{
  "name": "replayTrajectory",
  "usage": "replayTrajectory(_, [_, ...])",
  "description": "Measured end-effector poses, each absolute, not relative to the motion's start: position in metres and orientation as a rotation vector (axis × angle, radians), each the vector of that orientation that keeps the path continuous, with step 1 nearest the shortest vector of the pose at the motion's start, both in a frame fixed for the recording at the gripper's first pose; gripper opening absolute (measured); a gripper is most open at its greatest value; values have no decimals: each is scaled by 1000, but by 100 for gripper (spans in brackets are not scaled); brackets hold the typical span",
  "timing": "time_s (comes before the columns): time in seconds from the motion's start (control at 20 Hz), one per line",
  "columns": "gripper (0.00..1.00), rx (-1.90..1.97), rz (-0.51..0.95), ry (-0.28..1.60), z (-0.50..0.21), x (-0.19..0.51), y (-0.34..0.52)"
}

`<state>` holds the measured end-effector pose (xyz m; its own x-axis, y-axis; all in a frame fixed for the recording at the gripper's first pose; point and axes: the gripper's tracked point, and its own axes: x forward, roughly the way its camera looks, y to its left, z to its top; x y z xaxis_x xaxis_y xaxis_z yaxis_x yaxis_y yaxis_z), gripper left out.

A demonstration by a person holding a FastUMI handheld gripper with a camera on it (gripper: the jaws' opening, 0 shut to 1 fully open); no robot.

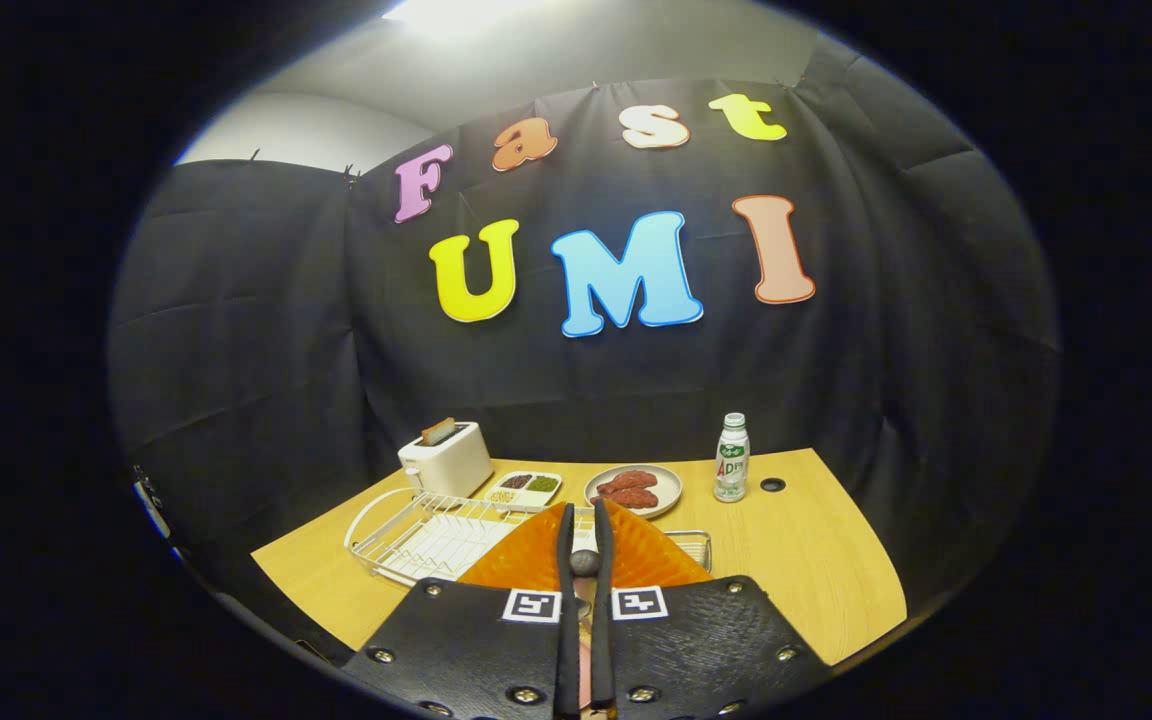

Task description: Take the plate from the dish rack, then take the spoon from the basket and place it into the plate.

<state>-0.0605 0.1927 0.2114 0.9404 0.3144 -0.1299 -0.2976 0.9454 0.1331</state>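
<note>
Gripper [585, 545] fingers, nearly closed, pinch a grey spoon [584, 562] at lower centre; its handle is hidden. Dish rack [416, 535] lies lower left.

toaster [446, 458]: white, far end of the table beyond the fingers and to their left, a slice of toast [438, 430] sticking up from its slot
tray [526, 489]: small white one with compartments, just right of the toaster, holding dark, green and pale bits
dish of red food [633, 487]: round, pale, beyond the fingers, between the tray and the bottle
bottle [732, 458]: upright, white cap, green label, beyond and to the right
table [816, 550]: light wood, a small dark hole [773, 485] near the bottle
</note>
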Motion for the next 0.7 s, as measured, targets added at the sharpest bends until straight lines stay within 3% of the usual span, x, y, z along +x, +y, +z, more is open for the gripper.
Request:
replayTrajectory(0.45, [4,123,362,260,142,-66,224])
replayTrajectory(0.7, [4,190,466,333,110,-73,265])
